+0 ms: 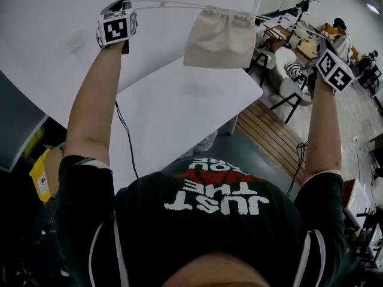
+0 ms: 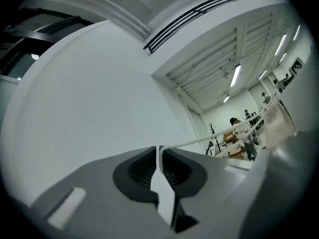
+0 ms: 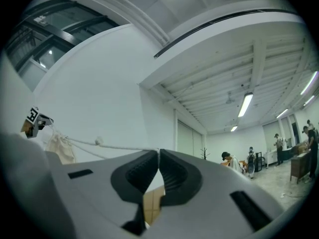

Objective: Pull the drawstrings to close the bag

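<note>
A beige cloth bag (image 1: 220,39) hangs in the air above the white table (image 1: 179,118), its mouth gathered into folds. A white drawstring (image 1: 167,5) runs taut from the bag's top to my left gripper (image 1: 124,6), raised at the left. In the left gripper view the jaws (image 2: 159,148) are pinched on that cord (image 2: 214,138), with the bag (image 2: 281,118) at the far right. My right gripper (image 1: 323,48) is held out to the right. Its jaws (image 3: 158,151) are shut on the other drawstring (image 3: 124,147), which leads left past a knot to the bag (image 3: 60,148).
Beyond the table's right edge lie a wooden floor strip (image 1: 272,133), chairs and desks (image 1: 287,46). A black cable (image 1: 124,136) crosses the table at the left. A yellow object (image 1: 40,178) sits low at the left. People stand far off (image 3: 249,161).
</note>
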Demonstrator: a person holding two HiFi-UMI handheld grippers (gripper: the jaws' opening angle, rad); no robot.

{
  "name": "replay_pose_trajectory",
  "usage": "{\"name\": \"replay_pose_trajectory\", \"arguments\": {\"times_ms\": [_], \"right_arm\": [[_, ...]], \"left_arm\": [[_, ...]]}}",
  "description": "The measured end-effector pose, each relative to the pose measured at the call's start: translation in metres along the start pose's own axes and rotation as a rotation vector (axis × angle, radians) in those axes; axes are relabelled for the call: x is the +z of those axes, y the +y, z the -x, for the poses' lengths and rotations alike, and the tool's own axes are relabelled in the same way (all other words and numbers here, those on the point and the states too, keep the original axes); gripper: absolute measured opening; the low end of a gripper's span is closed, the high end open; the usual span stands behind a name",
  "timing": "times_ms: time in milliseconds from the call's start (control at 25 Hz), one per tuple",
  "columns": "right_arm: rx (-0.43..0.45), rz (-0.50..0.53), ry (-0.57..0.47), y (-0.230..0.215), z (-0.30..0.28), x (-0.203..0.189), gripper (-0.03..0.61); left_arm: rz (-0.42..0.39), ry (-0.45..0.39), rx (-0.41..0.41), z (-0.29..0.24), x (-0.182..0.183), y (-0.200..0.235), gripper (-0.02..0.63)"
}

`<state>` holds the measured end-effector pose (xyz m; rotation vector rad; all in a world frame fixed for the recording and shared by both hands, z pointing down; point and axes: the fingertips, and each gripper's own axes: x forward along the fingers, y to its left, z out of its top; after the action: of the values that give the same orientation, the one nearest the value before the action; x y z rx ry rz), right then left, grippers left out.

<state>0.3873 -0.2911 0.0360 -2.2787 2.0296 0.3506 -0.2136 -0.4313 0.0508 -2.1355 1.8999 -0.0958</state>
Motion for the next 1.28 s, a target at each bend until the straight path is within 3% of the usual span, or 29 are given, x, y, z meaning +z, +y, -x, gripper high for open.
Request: {"name": "replay_pose_trajectory", "arguments": {"times_ms": [480,800,920,1120,1280], "right_arm": [[0.028,-0.004,-0.002,0.007,-0.004,-0.004,0.012],[-0.015,-0.055,-0.001,-0.008,-0.004,-0.007,0.012],[-0.016,-0.031,0.005,-0.011,-0.005,-0.014,0.012],[-0.022,-0.015,0.006,-0.009,-0.006,-0.016,0.012],[-0.021,-0.02,0.004,-0.01,-0.006,-0.019,0.012]], "left_arm": [[0.027,0.007,0.012,-0.005,-0.005,0.003,0.009],[0.052,0.031,0.057,-0.005,-0.011,0.015,0.008],[0.075,0.04,0.059,-0.008,-0.02,0.024,0.008],[0.025,0.036,0.047,-0.009,-0.024,0.017,0.008],[0.034,0.036,0.043,-0.008,-0.025,0.014,0.008]]}}
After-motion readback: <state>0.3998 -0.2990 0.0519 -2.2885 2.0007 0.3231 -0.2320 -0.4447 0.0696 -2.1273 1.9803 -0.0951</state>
